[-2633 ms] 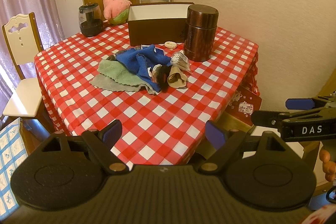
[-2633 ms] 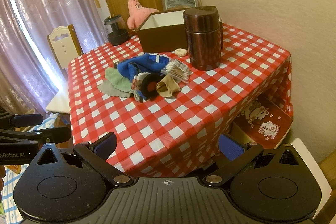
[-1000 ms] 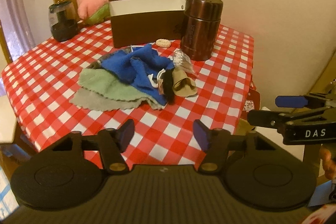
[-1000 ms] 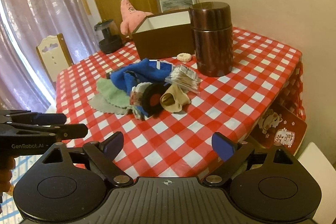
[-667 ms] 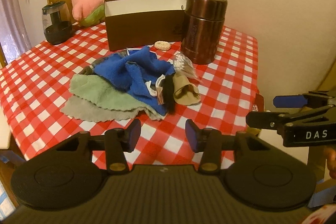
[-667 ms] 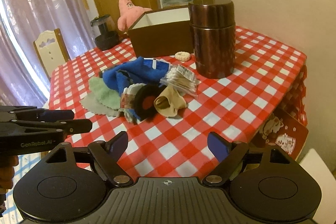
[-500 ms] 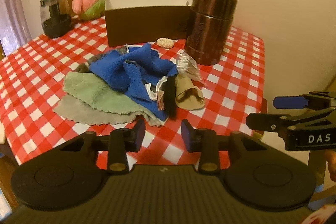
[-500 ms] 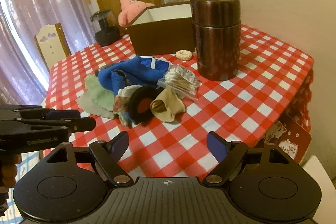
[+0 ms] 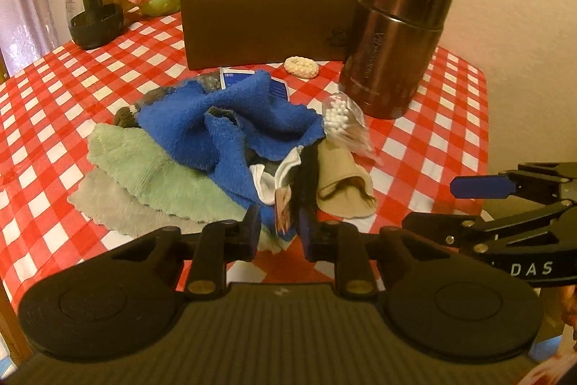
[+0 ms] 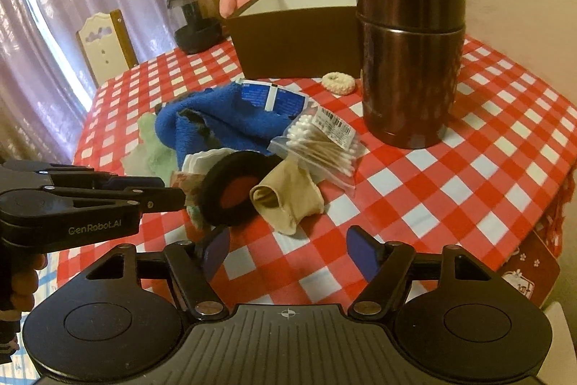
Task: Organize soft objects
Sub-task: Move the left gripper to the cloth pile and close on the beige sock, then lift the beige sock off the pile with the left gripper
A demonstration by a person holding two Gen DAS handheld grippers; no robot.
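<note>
Mid-table, on red-and-white checked tablecloth (image 9: 425, 165): heap of soft items, none sorted yet.

- Item 1: blue terry cloth (image 9: 202, 128), crumpled, top of heap.
- Item 2: pale green fleecy cloth (image 9: 144, 168), under blue, spread twd left edge; a grey one beneath it.
- Item 3: beige sock (image 10: 288, 201), rolled, open mouth facing near edge, front right of heap.
- Item 4: black round pad w/ red centre (image 10: 230, 190), leaning on heap just beside sock; small white cloth behind it.
- Item 5: clear bag of cotton swabs (image 10: 321, 147), resting on sock's far side. Not soft; leave.
- Likely destination: open brown box w/ white lining (image 9: 267, 20), behind heap twd far edge. Tall brown metal canister (image 10: 411, 49) stands at box's right end, close to heap.

Tools:
- left gripper (image 9: 277, 228): jaws narrow and closing, at near edge of heap; blue cloth hem and a small printed tag show in the gap, pads not yet pressing anything.
- right gripper (image 10: 288, 249): jaws wide, closing, nothing between; over bare tablecloth just short of sock.

Handling notes (judgement): step = first pick. Go further in before the squeeze; bite a thick fold, not hem or tag. Take one item per grip, top layer first. Lift straight up so the swab bag slides off. Route to box clear of canister.
</note>
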